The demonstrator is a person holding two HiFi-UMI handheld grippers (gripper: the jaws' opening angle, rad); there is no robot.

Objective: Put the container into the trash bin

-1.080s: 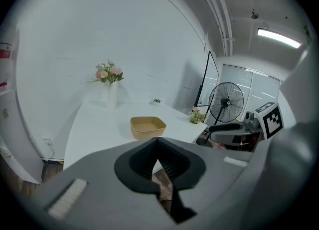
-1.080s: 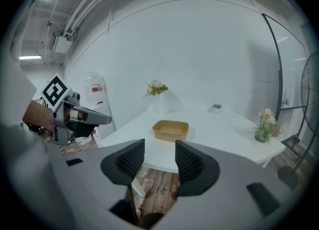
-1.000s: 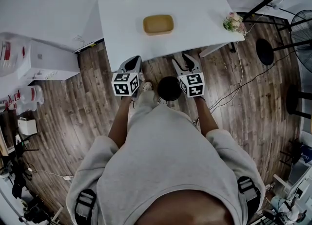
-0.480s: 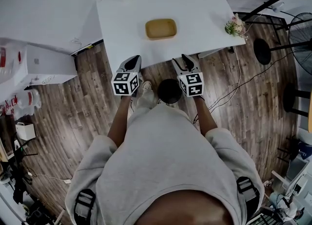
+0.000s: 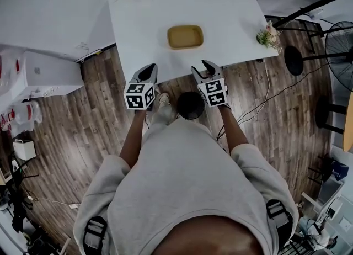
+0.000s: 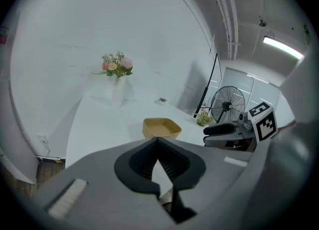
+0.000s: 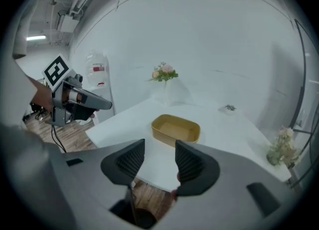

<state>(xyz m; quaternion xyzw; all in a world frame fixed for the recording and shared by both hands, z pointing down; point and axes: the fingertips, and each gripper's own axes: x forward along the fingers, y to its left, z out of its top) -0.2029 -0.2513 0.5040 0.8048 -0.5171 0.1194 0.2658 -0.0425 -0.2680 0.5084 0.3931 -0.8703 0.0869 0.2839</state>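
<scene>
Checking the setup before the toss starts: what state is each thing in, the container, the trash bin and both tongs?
container: upright on the white table, empty, untouched.
trash bin: upright on the floor at the table's near edge, inside too dark to tell.
left tongs: shut, holding nothing.
right tongs: open, nothing between them.
</scene>
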